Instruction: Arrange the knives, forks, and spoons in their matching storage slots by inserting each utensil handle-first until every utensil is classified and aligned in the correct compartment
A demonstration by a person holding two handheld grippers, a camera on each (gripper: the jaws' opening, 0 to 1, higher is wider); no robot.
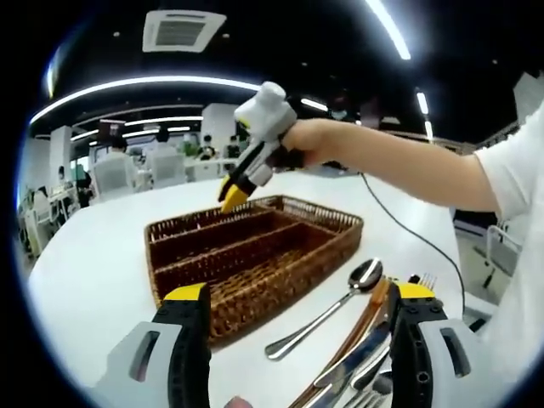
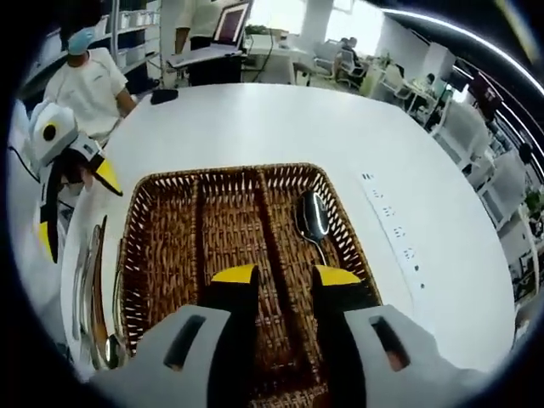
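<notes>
Wicker tray [image 2: 153, 255] | spoon [image 2: 312, 217] handle hidden | both grippers' jaws apart, empty

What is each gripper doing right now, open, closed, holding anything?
Left gripper: open, holding nothing.
Right gripper: open, empty, above the basket.

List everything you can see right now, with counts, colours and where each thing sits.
Wicker tray: one, brown, three long compartments, on the table.
Spoon in tray: one, silver, in an outer compartment.
Loose spoon: one, silver, on the table beside the tray.
Other loose cutlery: silver, some with brown handles, piled by that spoon; count unclear.
Table: one, white.
Left gripper: yellow-tipped, open, low over the loose cutlery.
Right gripper: yellow-tipped, open, above the tray.
</notes>
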